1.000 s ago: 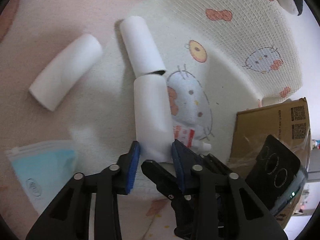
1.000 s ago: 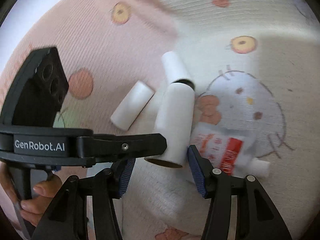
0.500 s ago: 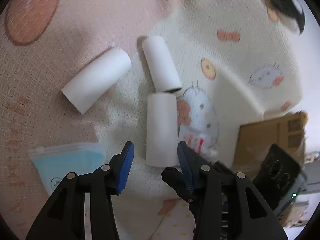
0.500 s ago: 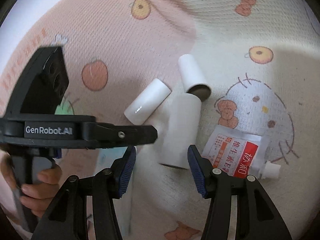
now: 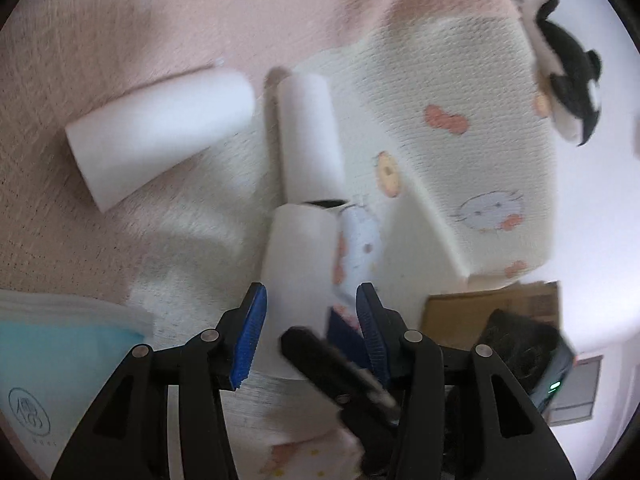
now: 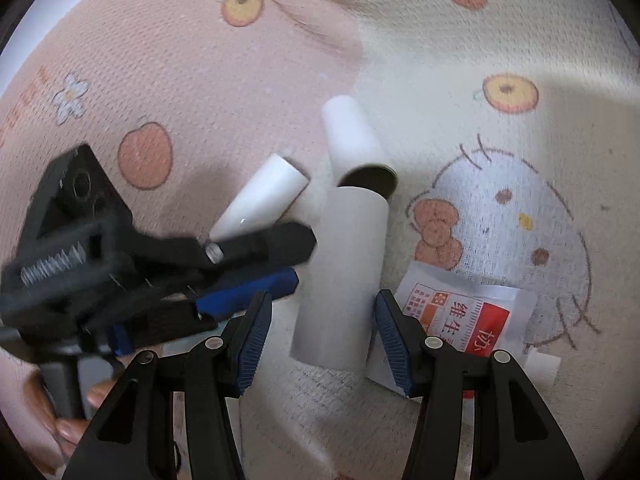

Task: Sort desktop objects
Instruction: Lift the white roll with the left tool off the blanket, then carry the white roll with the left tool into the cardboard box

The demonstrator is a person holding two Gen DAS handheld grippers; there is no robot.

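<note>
Three white paper tubes lie on the cartoon-print mat [image 6: 480, 40]. The nearest tube [image 5: 298, 276] [image 6: 340, 280] lies flat with its near end inside both grippers. My left gripper [image 5: 310, 328] is open, its blue pads a little off the tube's sides. My right gripper [image 6: 324, 340] is open too, with a gap at the left pad. The left gripper's fingers [image 6: 272, 244] reach in from the left in the right wrist view. A second tube [image 5: 310, 136] [image 6: 352, 140] lies end to end beyond the first. The third tube [image 5: 160, 136] [image 6: 264, 196] lies off to the left.
A red and white sachet [image 6: 460, 316] lies right of the near tube. A clear zip bag with a blue mask [image 5: 60, 360] is at the near left. A cardboard box [image 5: 480, 312] and a black and white plush toy [image 5: 568, 76] are on the right. A person's hand [image 6: 60, 420] holds the left gripper.
My left gripper let go of the near tube, which now lies on the mat, then rolled and dropped close over it. My right gripper came down over the same tube.
</note>
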